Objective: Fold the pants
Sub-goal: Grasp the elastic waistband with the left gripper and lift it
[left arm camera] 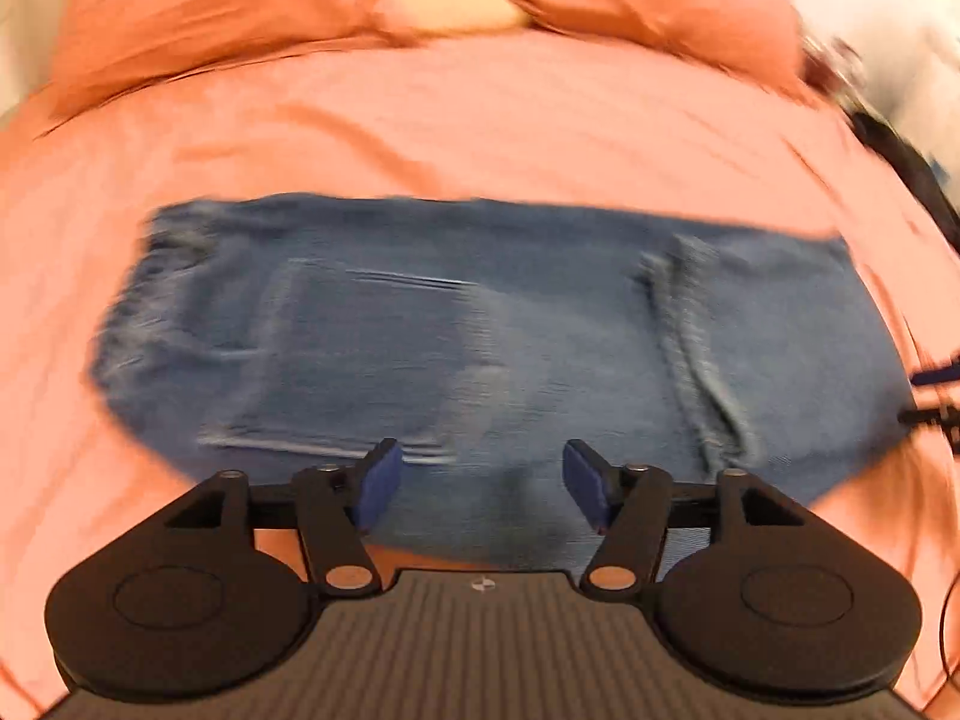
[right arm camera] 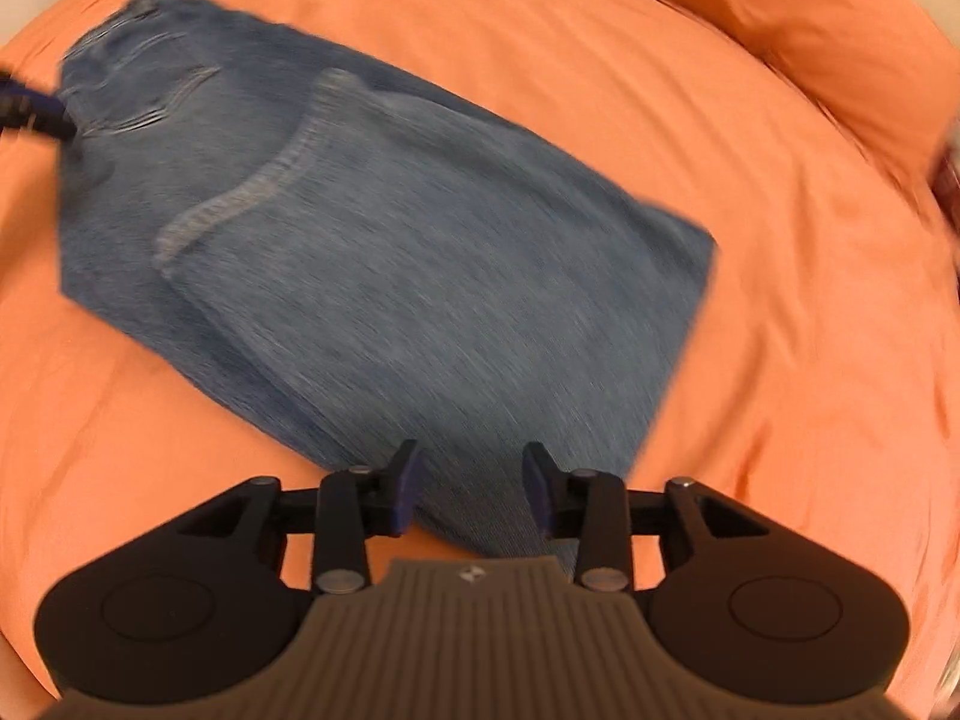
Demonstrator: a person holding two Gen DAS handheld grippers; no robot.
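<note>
Blue denim pants (left arm camera: 480,336) lie folded into a flat rectangle on the orange bed sheet (left arm camera: 480,132). The waistband and a back pocket are at the left in the left wrist view, a leg hem seam at the right. My left gripper (left arm camera: 477,483) is open and empty, just above the near edge of the pants. In the right wrist view the pants (right arm camera: 384,252) run diagonally. My right gripper (right arm camera: 474,489) is open and empty over their near corner. The left gripper's fingertip (right arm camera: 36,114) shows at the far left by the waistband. Both views are motion-blurred.
Orange pillows (left arm camera: 210,6) lie at the head of the bed, also in the right wrist view (right arm camera: 810,18). A pale cushion (left arm camera: 444,0) sits between them. Dark objects (left arm camera: 888,138) stand at the bed's right edge. Bare sheet (right arm camera: 810,300) surrounds the pants.
</note>
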